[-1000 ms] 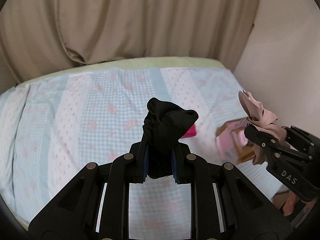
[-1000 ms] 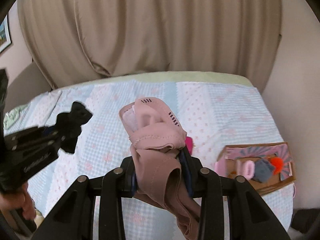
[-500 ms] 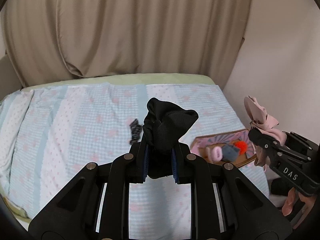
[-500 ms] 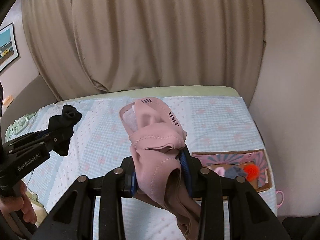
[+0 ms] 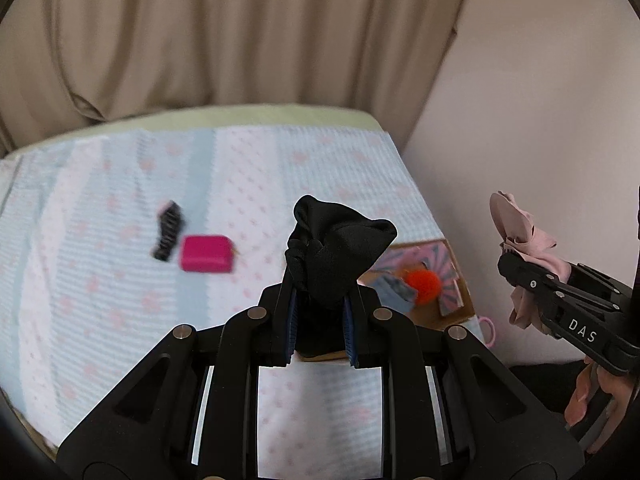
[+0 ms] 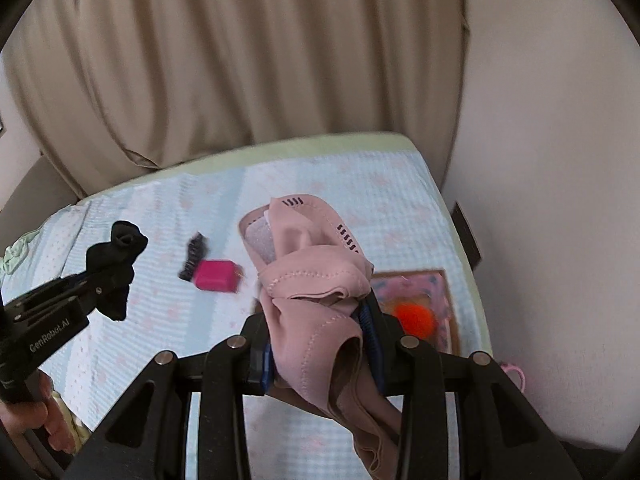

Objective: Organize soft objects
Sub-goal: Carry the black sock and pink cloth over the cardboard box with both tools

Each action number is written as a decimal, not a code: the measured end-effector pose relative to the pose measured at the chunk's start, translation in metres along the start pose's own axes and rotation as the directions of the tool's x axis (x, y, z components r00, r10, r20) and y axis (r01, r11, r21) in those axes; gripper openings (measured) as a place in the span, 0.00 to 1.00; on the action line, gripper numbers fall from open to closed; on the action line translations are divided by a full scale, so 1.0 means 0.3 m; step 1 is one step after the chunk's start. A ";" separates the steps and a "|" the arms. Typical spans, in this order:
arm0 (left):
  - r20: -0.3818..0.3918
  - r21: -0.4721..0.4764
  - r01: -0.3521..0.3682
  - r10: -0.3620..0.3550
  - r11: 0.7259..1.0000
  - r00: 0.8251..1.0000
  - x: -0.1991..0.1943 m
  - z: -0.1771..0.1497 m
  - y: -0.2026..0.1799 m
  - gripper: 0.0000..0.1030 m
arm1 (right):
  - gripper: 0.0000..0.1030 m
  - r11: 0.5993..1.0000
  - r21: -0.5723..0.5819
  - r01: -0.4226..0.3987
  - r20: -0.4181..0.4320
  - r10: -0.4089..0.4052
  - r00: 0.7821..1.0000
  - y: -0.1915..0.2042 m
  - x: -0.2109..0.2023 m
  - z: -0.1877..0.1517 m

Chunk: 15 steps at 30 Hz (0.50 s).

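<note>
The left gripper [image 6: 114, 280] carries the marking "GenRobot.AI" on its side, legible in the right wrist view. The right gripper [image 5: 516, 256] carries the letters "DAS" in the left wrist view.

Motion blur softens the bed [image 5: 100, 280], the black comb-like item [image 5: 168, 230] and the magenta case [image 5: 206, 253]; their detail cannot be resolved. The cardboard box [image 5: 460, 300] is partly hidden behind the left gripper, and its contents, apart from an orange pompom [image 5: 423, 286], are indistinct.

The left gripper's fingers [image 5: 290, 320] are clamped on a black cloth [image 5: 336, 248], which bunches upward past the fingertips. The right gripper's fingers [image 6: 370, 328] are clamped on a pink garment [image 6: 312, 280], which rises above the fingertips and hangs below them.
</note>
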State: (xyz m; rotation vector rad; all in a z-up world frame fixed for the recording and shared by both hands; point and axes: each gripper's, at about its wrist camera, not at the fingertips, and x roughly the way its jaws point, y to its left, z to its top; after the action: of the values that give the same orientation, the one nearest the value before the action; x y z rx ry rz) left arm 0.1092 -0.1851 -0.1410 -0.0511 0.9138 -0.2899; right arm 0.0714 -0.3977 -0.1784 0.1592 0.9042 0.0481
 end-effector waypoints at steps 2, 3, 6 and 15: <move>-0.034 -0.003 0.011 -0.011 1.000 0.999 0.074 -0.007 -0.053 0.16 | 0.32 1.000 0.012 0.007 -0.035 -0.007 0.999 -0.061 0.039 -0.004; -0.057 -0.003 0.018 -0.018 1.000 0.998 0.127 -0.012 -0.077 0.16 | 0.32 1.000 0.017 0.011 -0.050 -0.010 0.999 -0.083 0.055 -0.008; -0.110 -0.002 0.022 -0.022 1.000 0.994 0.242 -0.026 -0.137 0.16 | 0.32 0.999 0.044 0.010 -0.113 -0.005 0.994 -0.168 0.138 -0.022; -0.312 -0.022 -0.009 0.002 1.000 0.950 0.662 -0.093 -0.231 0.16 | 0.32 0.991 0.136 -0.001 -0.307 0.044 0.951 -0.350 0.446 -0.059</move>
State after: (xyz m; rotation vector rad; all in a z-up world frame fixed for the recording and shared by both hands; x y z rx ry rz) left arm 0.1857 -0.3030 -0.2999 -0.0245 1.2321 -0.2863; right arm 0.1373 -0.4847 -0.3099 0.2935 1.2202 0.0338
